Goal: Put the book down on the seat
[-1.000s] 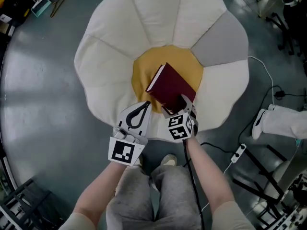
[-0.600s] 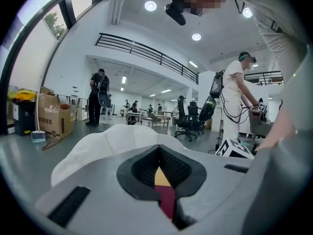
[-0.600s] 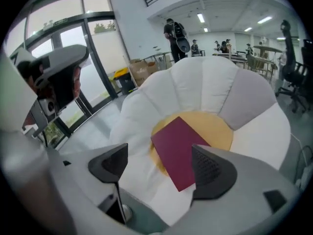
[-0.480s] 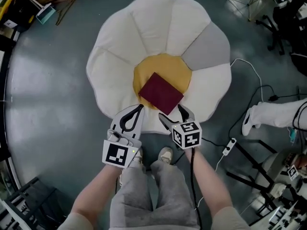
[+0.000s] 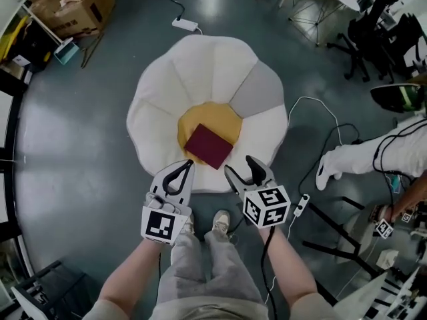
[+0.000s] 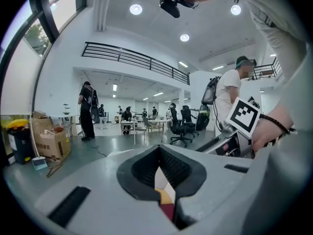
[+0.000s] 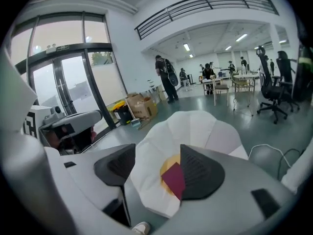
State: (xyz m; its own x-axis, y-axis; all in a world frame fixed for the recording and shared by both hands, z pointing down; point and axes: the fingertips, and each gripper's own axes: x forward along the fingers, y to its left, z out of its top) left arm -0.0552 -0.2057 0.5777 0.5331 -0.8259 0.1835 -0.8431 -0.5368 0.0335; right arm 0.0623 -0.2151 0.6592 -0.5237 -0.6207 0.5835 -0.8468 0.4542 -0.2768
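The dark red book (image 5: 209, 147) lies flat on the flower-shaped seat's (image 5: 200, 72) yellow centre. At its seven o'clock hangs the left gripper (image 5: 187, 165), jaws together. At five o'clock is the right gripper (image 5: 239, 165), its empty jaws just closing somewhat, yet apart.

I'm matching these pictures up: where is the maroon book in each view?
Head view: book at centre, on the yellow middle of the seat.
Left gripper view: maroon sliver, bottom centre.
Right gripper view: lower centre.
Shared landmark: that yellow middle.

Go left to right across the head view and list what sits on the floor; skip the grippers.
cardboard box → flower seat, with the book on its yellow middle → white shoe
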